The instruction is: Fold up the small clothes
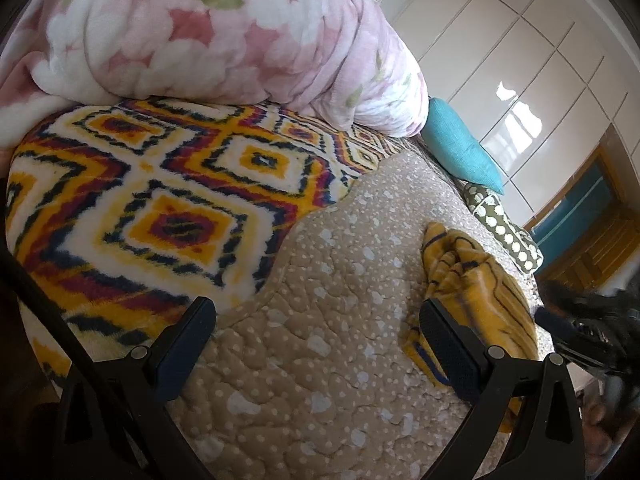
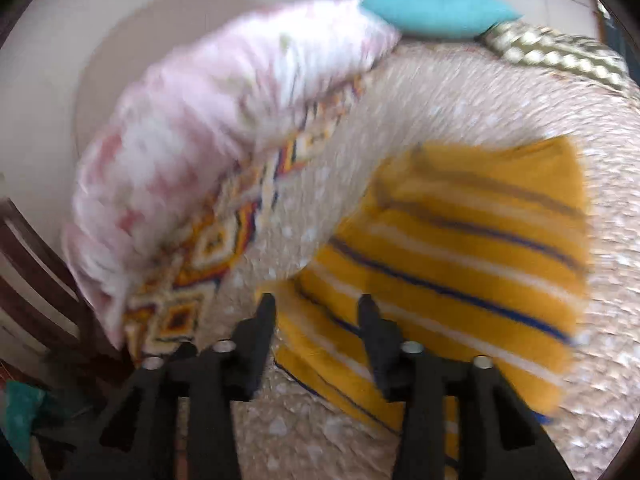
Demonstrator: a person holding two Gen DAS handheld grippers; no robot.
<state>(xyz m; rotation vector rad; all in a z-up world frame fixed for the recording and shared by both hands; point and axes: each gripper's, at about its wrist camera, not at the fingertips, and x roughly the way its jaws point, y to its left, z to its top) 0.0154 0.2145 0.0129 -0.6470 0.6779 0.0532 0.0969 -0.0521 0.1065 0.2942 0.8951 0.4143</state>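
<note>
A small yellow garment (image 2: 460, 264) with white and dark blue stripes lies on the bed, on its beige quilt (image 1: 320, 320) with pale spots. In the left wrist view the garment is bunched into a crumpled heap toward the right side of the quilt; in the right wrist view, which is blurred, its striped cloth spreads wider across the quilt.

The left gripper (image 1: 320, 340) is released, its jaws set wide apart over bare quilt with nothing between them; its right finger stands in front of the near edge of the garment, and whether it touches the cloth cannot be told.

The right gripper (image 2: 316, 332) is partly open above the near corner of the garment. Striped cloth shows in the gap between its fingers, but the pads do not press on it.

A fuzzy blanket (image 1: 160, 200) with yellow, red and dark diamonds covers the left part of the bed. A rolled pink floral blanket (image 1: 240, 40) lies along the far edge, with a teal cushion (image 1: 460, 148) and a dotted olive cushion (image 1: 504, 228) beside it. White wardrobe doors (image 1: 540, 60) stand beyond the bed
</note>
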